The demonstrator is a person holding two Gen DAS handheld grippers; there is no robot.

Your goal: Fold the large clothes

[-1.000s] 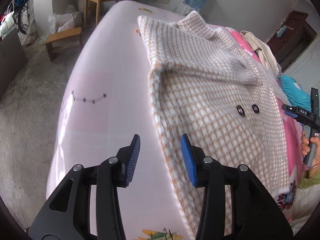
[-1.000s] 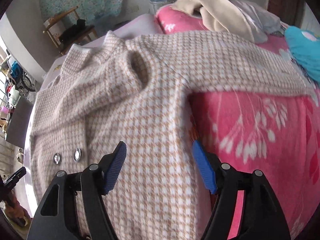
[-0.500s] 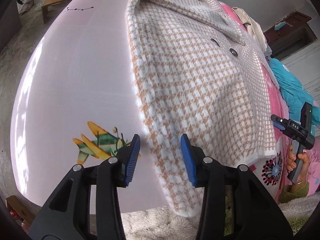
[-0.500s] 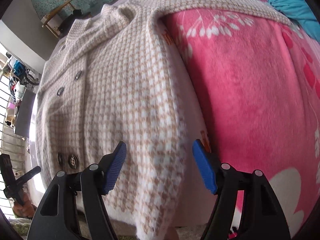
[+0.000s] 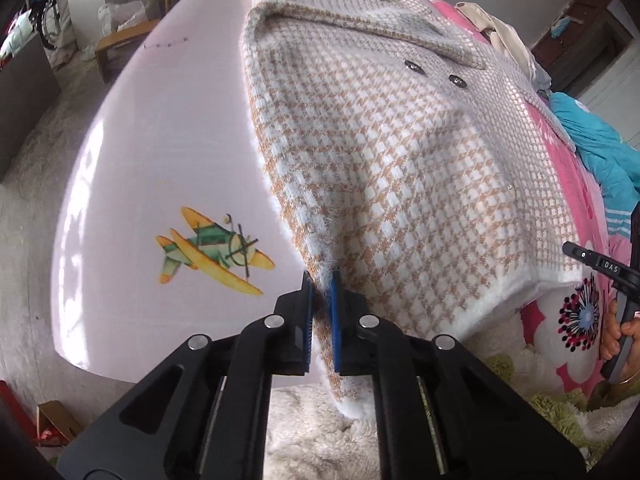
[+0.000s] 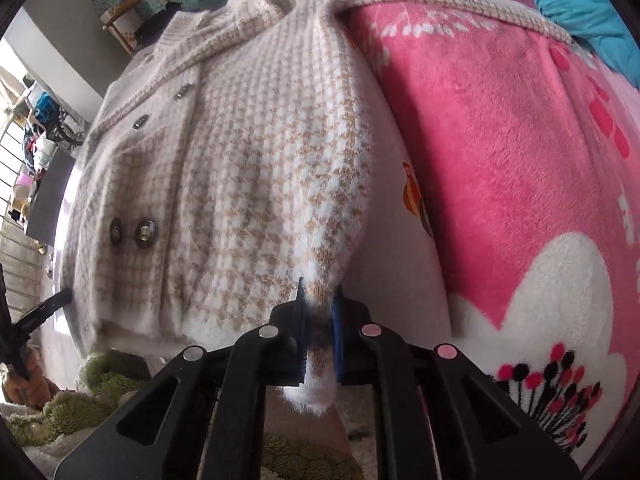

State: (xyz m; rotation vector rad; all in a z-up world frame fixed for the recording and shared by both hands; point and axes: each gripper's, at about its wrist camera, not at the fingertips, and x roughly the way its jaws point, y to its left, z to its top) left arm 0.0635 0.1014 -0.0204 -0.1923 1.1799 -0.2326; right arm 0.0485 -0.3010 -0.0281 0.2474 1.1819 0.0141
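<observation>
A fluffy beige-and-white houndstooth cardigan [image 5: 384, 152] with dark buttons lies front-up on the bed, its hem hanging over the near edge. My left gripper [image 5: 322, 280] is shut on the hem's left corner, the knit pinched between its blue pads. In the right wrist view the same cardigan [image 6: 240, 168] fills the left half, and my right gripper [image 6: 320, 300] is shut on the hem's right corner, with white fuzzy trim poking out below the pads. The right gripper also shows at the far right of the left wrist view, held by a hand [image 5: 616, 336].
The bed has a pale pink sheet [image 5: 160, 152] with a printed aeroplane [image 5: 212, 248] and a bright pink floral blanket [image 6: 500, 152]. A turquoise garment [image 5: 600, 152] and a beige one lie behind. A white shaggy rug [image 5: 312, 432] covers the floor below; wooden stools stand beyond.
Both grippers slid down the cardigan to its hem at the bed's near edge, then went from open to shut on the two bottom corners.
</observation>
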